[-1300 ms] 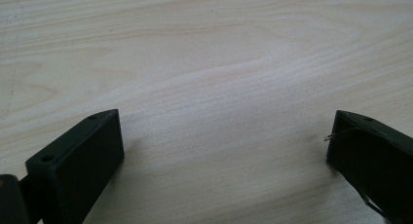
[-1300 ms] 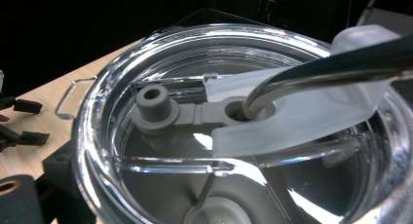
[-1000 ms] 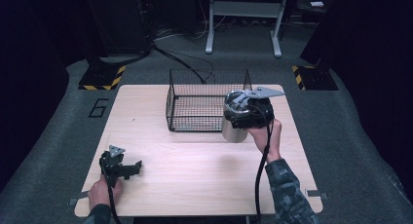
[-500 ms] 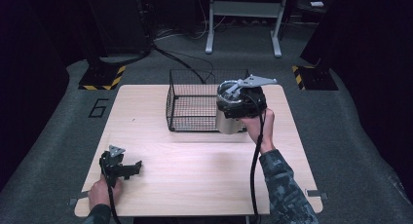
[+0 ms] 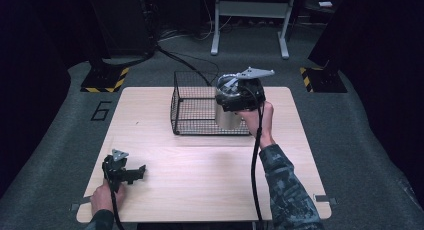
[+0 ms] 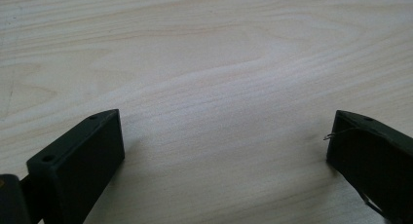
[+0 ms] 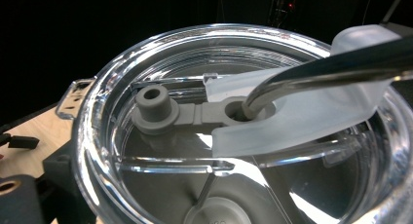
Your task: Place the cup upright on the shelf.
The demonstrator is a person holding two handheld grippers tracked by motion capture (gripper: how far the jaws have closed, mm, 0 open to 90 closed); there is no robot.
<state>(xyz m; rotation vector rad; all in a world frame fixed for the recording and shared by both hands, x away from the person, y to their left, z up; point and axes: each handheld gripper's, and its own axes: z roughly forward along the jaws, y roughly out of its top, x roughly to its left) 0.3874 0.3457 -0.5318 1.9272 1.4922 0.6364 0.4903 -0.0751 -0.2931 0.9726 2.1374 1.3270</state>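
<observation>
a steel tumbler (image 5: 227, 119) is gripped by the right gripper (image 5: 239, 92) at the wire basket's (image 5: 195, 110) right end, seemingly mid-transfer, calling for careful lowering, while the left gripper (image 5: 122, 171) is held open over the desk (image 5: 200, 175)

In the high view the right tool (image 5: 239, 92) covers the top of the metal tumbler (image 5: 227, 121), so whether its jaws grip it cannot be told. In the right gripper view the clear lid (image 7: 243, 136) is cut off at 6 and 3 o'clock, and the metal straw (image 7: 331, 70) runs out at 3 o'clock. In the left gripper view the left tool (image 6: 224, 151) has both jaws cut off at the bottom edge.
</observation>
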